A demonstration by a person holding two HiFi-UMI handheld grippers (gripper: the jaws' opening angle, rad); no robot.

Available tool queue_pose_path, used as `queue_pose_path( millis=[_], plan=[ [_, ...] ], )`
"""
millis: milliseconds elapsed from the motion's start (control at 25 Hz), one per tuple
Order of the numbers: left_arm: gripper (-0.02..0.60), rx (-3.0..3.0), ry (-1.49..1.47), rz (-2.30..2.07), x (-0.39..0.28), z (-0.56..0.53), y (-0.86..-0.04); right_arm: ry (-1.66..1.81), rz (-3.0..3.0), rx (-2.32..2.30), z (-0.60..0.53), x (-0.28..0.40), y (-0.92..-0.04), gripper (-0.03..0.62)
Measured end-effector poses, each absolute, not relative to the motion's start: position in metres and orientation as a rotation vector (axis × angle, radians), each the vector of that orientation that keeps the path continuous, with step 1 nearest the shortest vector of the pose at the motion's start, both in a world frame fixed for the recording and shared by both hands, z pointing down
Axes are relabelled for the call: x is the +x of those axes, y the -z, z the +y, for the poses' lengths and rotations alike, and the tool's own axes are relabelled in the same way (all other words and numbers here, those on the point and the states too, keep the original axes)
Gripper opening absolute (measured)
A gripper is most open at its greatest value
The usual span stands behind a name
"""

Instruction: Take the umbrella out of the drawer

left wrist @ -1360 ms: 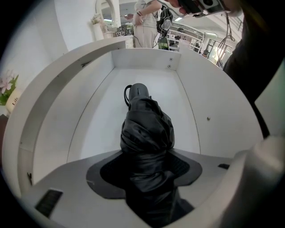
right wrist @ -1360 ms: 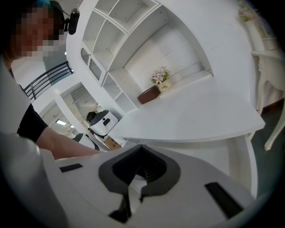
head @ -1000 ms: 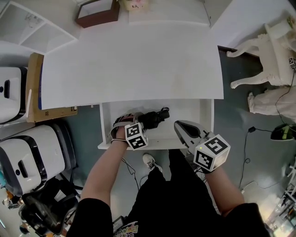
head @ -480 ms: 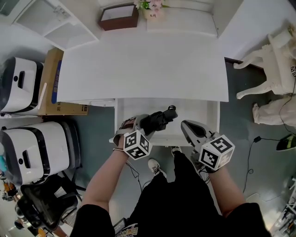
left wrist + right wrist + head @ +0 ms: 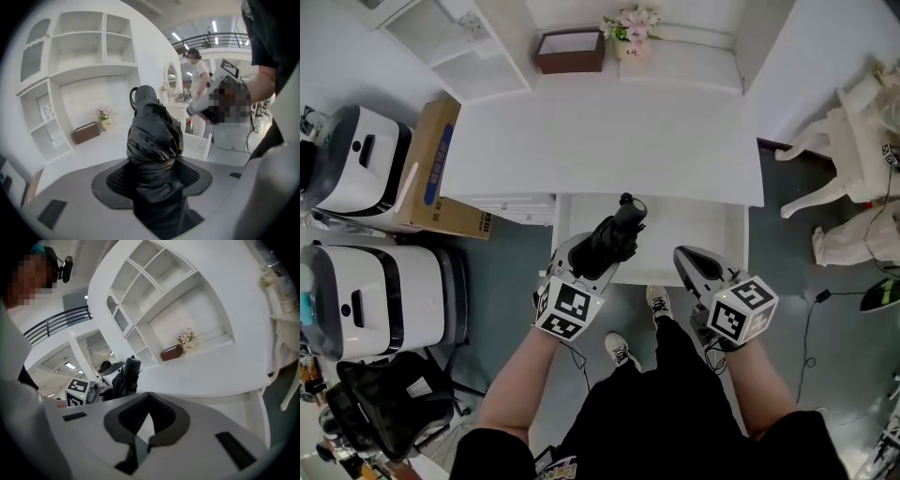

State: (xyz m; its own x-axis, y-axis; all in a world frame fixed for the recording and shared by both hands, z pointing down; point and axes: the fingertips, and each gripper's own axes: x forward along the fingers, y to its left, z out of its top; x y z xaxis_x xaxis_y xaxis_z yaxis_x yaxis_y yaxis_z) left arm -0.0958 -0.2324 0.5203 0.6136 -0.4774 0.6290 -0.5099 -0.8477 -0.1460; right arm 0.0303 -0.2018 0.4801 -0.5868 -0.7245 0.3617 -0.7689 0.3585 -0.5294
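Note:
A black folded umbrella stands nearly upright over the open white drawer, its handle end uppermost. My left gripper is shut on its lower part, and in the left gripper view the umbrella fills the space between the jaws of that gripper. My right gripper hovers at the drawer's front right, shut and holding nothing. From the right gripper view, the closed right gripper looks past the umbrella on its left toward the desk.
The white desk top lies beyond the drawer, with a brown box and a flower pot at its back. A cardboard box and two white appliances stand left. A white chair stands right.
My left gripper has lifted the umbrella up from the drawer and tipped it more upright. The right gripper has stayed by the drawer front.

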Motion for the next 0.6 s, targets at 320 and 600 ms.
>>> queue_pose_path(
  millis=[320, 600],
  plan=[
    [0.261, 2.642, -0.560, -1.005, -0.136, -0.183, -0.456, -0.976, -2.562, 1.433, -0.164, 0.008, -0.452, 0.002],
    [0.261, 2.571, -0.412, -1.059, -0.166, -0.136, -0.435, -0.945, -2.568, 1.451, -0.126, -0.009, -0.438, 0.002]
  ],
)
